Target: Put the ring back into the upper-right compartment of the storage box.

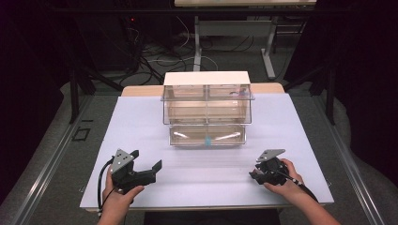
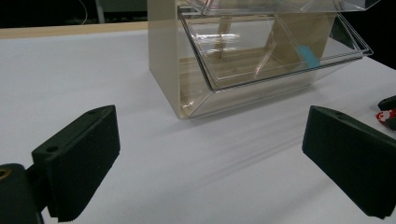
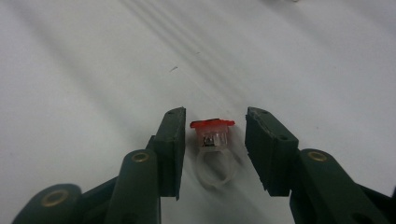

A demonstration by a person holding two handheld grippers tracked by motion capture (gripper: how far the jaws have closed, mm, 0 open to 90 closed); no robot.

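Observation:
A small clear plastic ring with a red top point(image 3: 212, 133) lies on the white table cover. My right gripper point(image 3: 215, 114) points down at it with a jaw on each side; a narrow gap shows between each pad and the ring, so the pads do not press on it. In the high view the right gripper point(image 1: 256, 174) is at the front right. My left gripper point(image 1: 148, 159) rests at the front left, its jaws wide open point(image 2: 210, 158) with nothing between them, facing a clear drawer cabinet point(image 1: 206, 101).
The cabinet's lower drawer point(image 1: 206, 135) is tilted open toward me and holds a small blue piece point(image 1: 207, 140), also seen in the left gripper view point(image 2: 308, 55). The white cover point(image 1: 141, 122) spreads around it; the table's front edge is close behind my hands.

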